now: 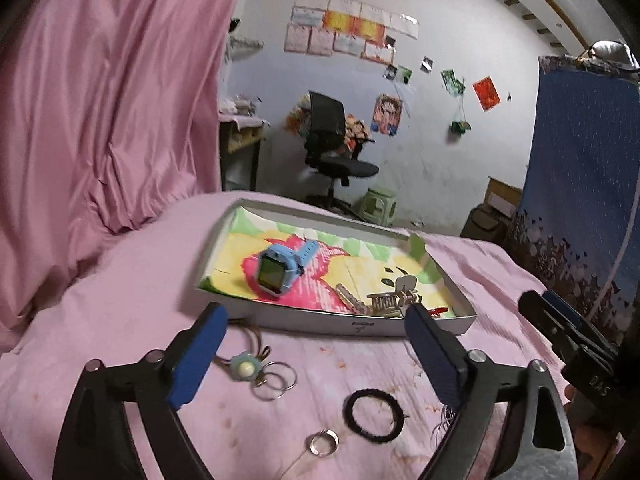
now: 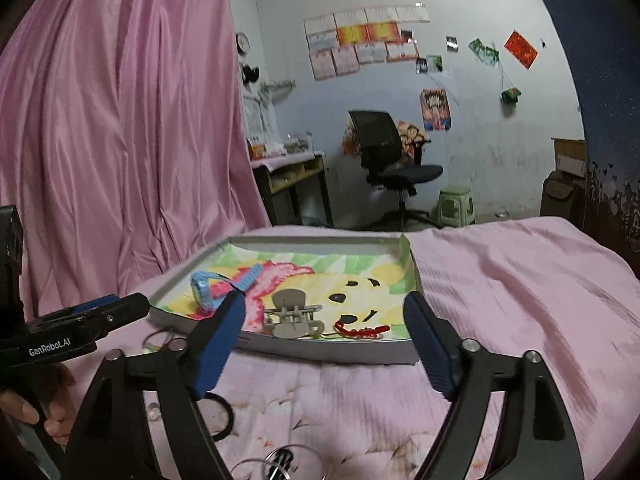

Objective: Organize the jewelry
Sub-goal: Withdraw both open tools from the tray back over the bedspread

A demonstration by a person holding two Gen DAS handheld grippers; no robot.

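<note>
A shallow white box (image 1: 356, 326) (image 2: 328, 350) with a colourful drawing inside lies on the pink bed. In it are a blue smartwatch (image 1: 280, 266) (image 2: 204, 292), a grey hair claw clip (image 1: 394, 300) (image 2: 292, 314) and a red cord bracelet (image 2: 362, 331). In front of the box lie a pale charm on a brown cord with key rings (image 1: 256, 372), a black hair tie (image 1: 374, 416) (image 2: 218, 416) and a small silver ring (image 1: 322, 442). My left gripper (image 1: 316, 356) is open and empty above these loose pieces. My right gripper (image 2: 324, 344) is open and empty before the box.
A pink curtain (image 1: 100, 100) hangs at the left. A blue curtain (image 1: 580, 184) hangs at the right. Beyond the bed are an office chair (image 2: 394, 160), a green stool (image 2: 456, 202) and a desk (image 2: 292, 176). More metal rings (image 2: 280, 460) lie at the near edge.
</note>
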